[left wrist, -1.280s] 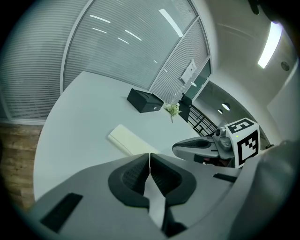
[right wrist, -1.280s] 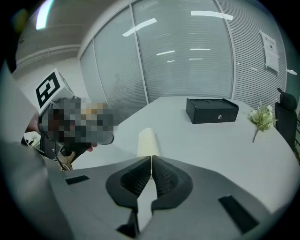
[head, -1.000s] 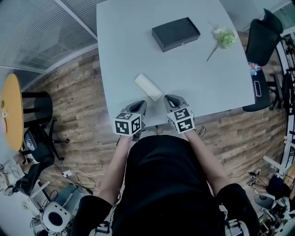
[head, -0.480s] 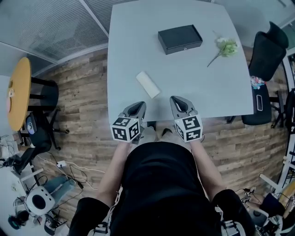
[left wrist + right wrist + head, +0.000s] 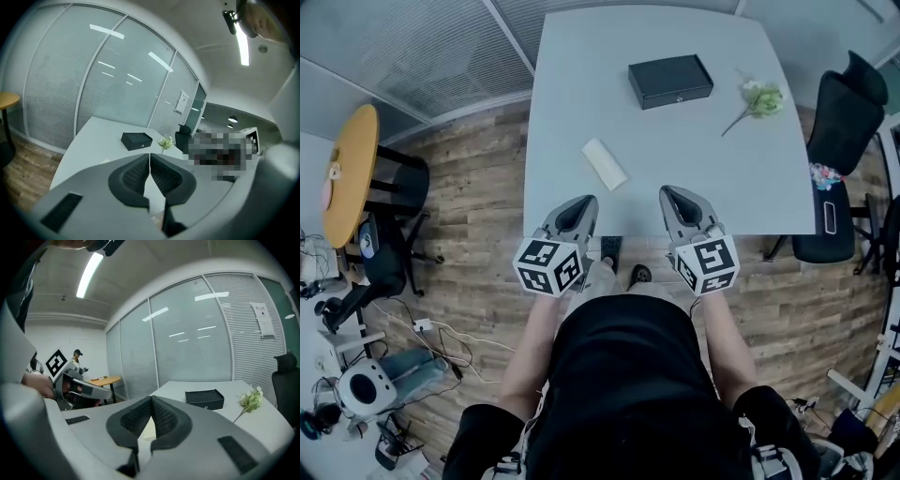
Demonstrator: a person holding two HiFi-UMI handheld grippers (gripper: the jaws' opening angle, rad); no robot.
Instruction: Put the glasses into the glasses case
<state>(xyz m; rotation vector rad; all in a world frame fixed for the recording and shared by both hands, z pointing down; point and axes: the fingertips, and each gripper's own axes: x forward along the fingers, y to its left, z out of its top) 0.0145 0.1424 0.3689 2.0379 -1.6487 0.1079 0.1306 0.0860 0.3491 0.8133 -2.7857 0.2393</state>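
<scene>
A black rectangular case [image 5: 670, 81] lies shut at the far side of the white table [image 5: 581, 75]; it also shows in the left gripper view [image 5: 136, 139] and the right gripper view [image 5: 204, 399]. A pale oblong object [image 5: 605, 164] lies nearer me, partly hidden behind the right jaws [image 5: 146, 430]. I see no glasses. My left gripper [image 5: 581, 202] and right gripper [image 5: 673, 194] hover side by side over the table's near edge, both shut with nothing between the pads. The left jaws meet at the tips [image 5: 149, 154], as do the right jaws [image 5: 151, 398].
A sprig of pale flowers [image 5: 757, 97] lies right of the case. A black office chair [image 5: 842, 82] stands at the table's right side, another chair [image 5: 386, 267] and a round yellow table [image 5: 347, 173] at the left. Glass partitions with blinds stand beyond the table.
Both grippers have risen toward the head camera and look larger, still side by side and shut. The things on the table have not moved.
</scene>
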